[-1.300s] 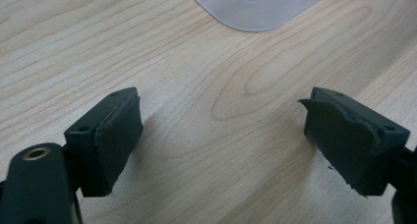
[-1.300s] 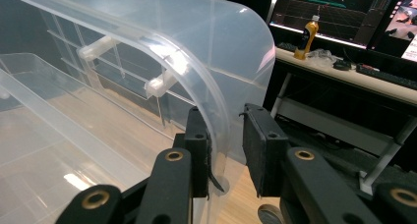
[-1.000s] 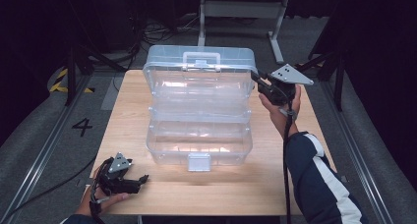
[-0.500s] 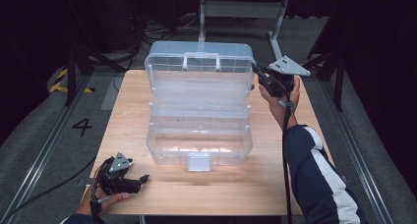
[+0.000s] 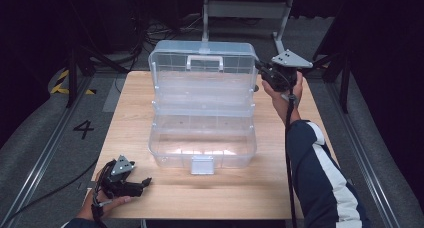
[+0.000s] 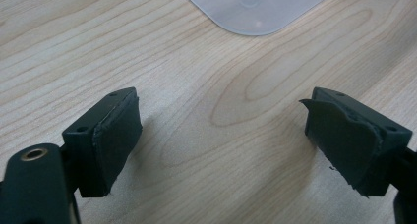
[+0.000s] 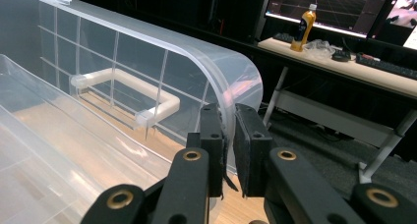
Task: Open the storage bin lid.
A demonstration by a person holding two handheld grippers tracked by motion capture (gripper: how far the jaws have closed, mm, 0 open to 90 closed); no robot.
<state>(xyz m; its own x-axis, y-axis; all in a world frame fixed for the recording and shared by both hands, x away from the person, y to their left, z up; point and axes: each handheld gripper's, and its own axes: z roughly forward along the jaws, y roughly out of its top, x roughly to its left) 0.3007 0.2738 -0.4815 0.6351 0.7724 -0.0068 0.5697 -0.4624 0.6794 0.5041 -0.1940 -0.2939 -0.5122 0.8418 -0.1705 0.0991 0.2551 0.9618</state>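
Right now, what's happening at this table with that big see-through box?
A person is working a clear plastic toolbox on the wooden table with two hand-held grippers. The right gripper has just closed its jaws on the edge of the raised lid, which stands open with its white handle at the top. The left gripper rests on the table near the front corner, jaws open and holding nothing.
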